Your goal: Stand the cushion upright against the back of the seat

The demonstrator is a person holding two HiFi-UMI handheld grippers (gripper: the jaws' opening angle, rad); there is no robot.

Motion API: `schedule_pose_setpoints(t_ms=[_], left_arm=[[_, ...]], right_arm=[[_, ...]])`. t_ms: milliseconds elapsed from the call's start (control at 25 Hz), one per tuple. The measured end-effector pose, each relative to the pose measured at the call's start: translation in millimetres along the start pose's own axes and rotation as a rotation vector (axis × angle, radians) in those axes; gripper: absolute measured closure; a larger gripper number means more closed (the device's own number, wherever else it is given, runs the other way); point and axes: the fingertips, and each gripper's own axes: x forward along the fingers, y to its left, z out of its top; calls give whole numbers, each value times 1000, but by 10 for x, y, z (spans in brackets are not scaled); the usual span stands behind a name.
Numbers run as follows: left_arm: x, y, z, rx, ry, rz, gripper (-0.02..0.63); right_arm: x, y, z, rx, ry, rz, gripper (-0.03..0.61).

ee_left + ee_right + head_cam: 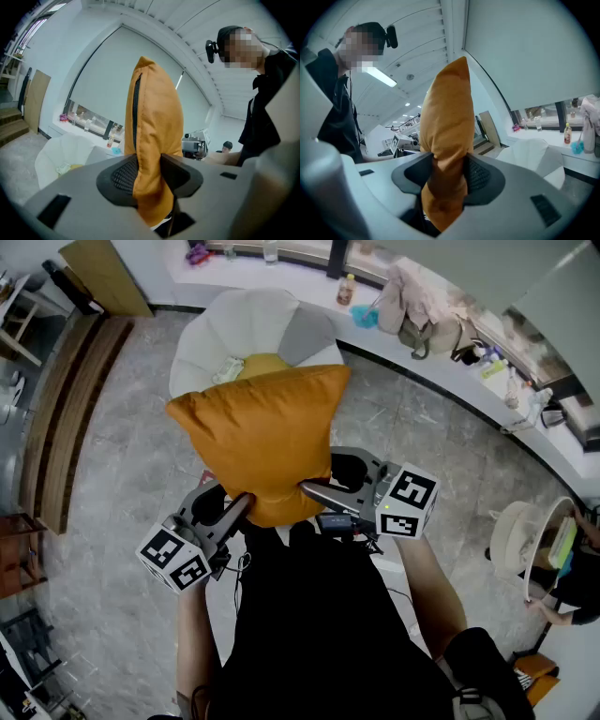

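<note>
far left of the head view there's some wooden steps (56,418) along the wall, well apart from everything else. then comes the left gripper (242,505), with the left cube (174,560) down by the person's hip, and it's clamped on the lower left corner of the orange cushion (264,435). in the left gripper view both pads are pressed right into the fabric, with a dark zip line running up the edge just above them, so that's a proper grip. the cushion is up in the air in front of the person's black top (319,615), held between the two grippers and not touching the seat. the white round seat (251,326) sits on the grey floor (122,474) beyond it, partly hidden behind the cushion, with a small pale crumpled thing (228,369) lying in it. the right gripper (311,489) has the other lower corner. its own view shows the jaws squeezing bunched-up orange fabric too, with the right cube (409,502) out to the side. further right a long white counter (441,371) curves along the window, with a bottle (347,289) and a heap of clothes or bags (417,307) on it
</note>
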Motion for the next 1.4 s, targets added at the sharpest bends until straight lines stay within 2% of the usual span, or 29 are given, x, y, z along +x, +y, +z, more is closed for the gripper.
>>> schedule_pose_setpoints(t_ms=[200, 360, 520, 800, 1040, 1400], left_arm=[[34, -42, -30, 1, 7, 2, 448], [53, -23, -22, -7, 5, -12, 448], [73, -39, -37, 6, 7, -5, 446], [176, -77, -62, 17, 24, 3, 446], [259, -69, -146, 52, 78, 36, 446], [359, 189, -99, 26, 88, 26, 446]], right_arm=[[-67, -4, -25, 0, 0, 0, 357], [-56, -15, 4, 2, 29, 10, 314], [-83, -17, 0, -36, 34, 1, 311], [-177, -115, -60, -27, 53, -35, 305], [-210, -207, -176, -23, 99, -63, 305], [-33, -418, -146, -10, 125, -93, 305]])
